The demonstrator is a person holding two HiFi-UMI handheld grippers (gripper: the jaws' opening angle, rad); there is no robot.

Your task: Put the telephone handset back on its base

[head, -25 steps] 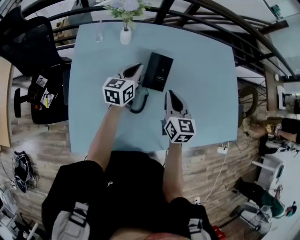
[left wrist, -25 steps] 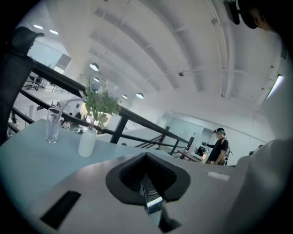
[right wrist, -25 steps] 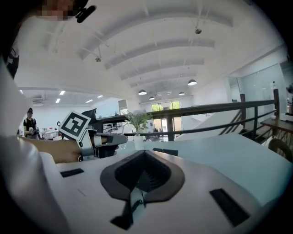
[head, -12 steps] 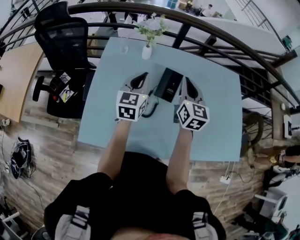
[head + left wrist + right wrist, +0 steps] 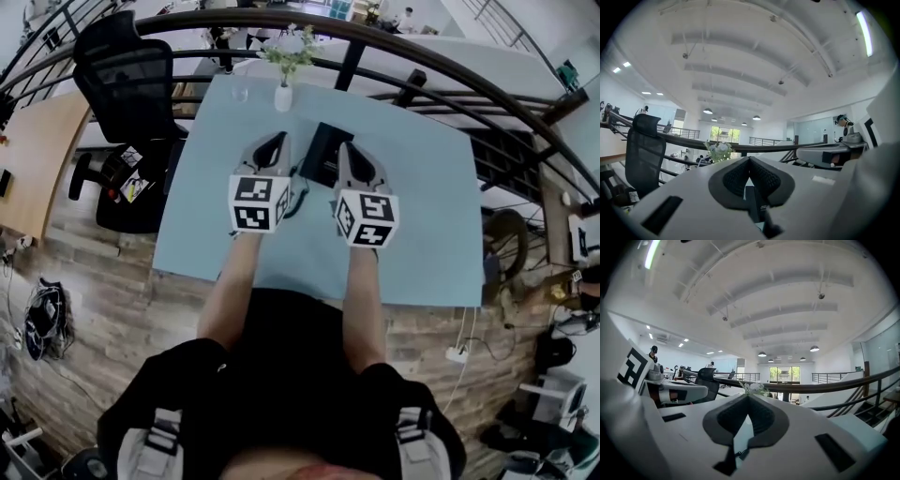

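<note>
The black telephone [image 5: 319,153] lies on the light blue table [image 5: 422,206], and its coiled cord [image 5: 298,199] trails toward me. I cannot tell the handset apart from the base. My left gripper [image 5: 274,142] rests at the phone's left side, jaws shut on nothing. My right gripper [image 5: 343,152] lies over the phone's right edge, also shut and empty. In the left gripper view the pads of the left gripper [image 5: 750,161] meet, with the black phone [image 5: 756,206] below them. In the right gripper view the right gripper [image 5: 747,400] is closed, with a bit of cord [image 5: 738,454] under it.
A white vase with flowers [image 5: 283,92] and a clear glass [image 5: 240,91] stand at the table's far edge. A black office chair [image 5: 122,84] sits to the left. A dark railing [image 5: 422,66] runs behind the table.
My right gripper has moved forward from the table's near right to the phone's right side. The left gripper stays by the phone's left side. My head view has shifted.
</note>
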